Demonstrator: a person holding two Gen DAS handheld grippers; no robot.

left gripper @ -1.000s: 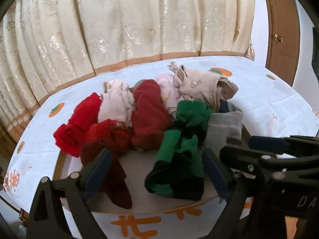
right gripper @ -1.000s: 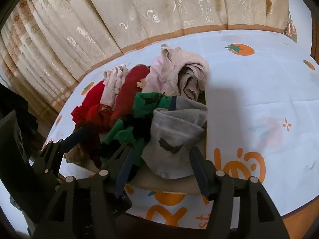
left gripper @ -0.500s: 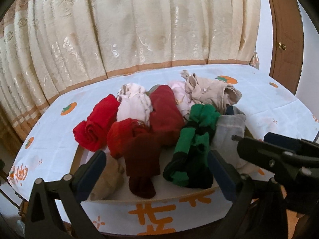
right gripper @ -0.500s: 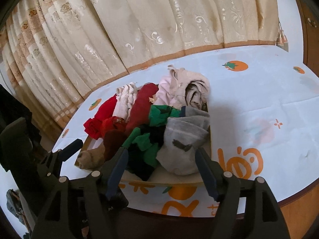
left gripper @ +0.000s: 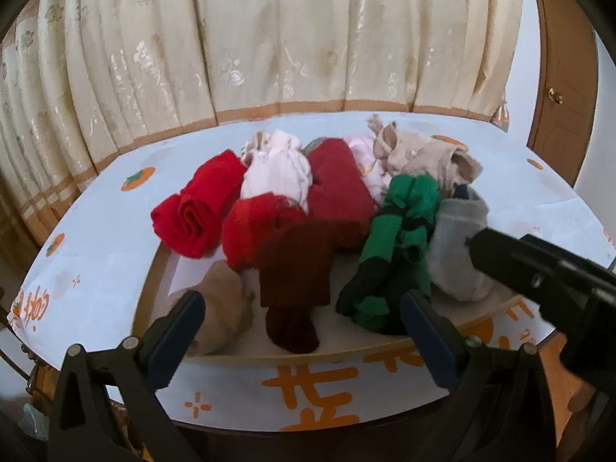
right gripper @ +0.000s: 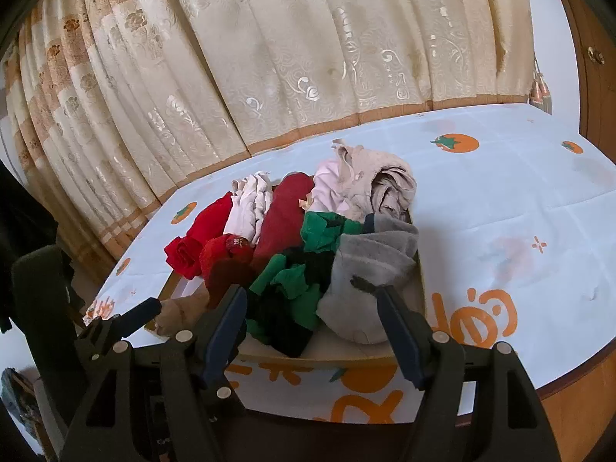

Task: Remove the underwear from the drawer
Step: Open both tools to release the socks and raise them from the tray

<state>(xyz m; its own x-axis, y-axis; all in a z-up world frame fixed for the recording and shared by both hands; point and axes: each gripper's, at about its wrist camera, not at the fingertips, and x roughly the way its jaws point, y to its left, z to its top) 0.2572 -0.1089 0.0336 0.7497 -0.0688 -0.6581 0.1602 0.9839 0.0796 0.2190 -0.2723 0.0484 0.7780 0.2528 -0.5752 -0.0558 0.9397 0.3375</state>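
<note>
Underwear pile (left gripper: 319, 208) seen in drawer (left gripper: 292, 352) on counter, ahead of both grippers. Left gripper (left gripper: 300, 331) spread wide, empty; right gripper (right gripper: 312, 319) parted, empty. Risk judged: tangled garments dragged out together.

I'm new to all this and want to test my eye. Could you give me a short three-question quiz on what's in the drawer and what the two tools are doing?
1. True or false: both the left tool and the right tool are empty.
2. Which piece lies nearest the drawer's right side: A) the bright red roll, B) the grey piece, C) the dark maroon piece?
3. Fill in: the tablecloth carries prints in the colour ____.

Key: 1 true, both stand open in front of the drawer, touching nothing. 2 B. 3 orange.
</note>
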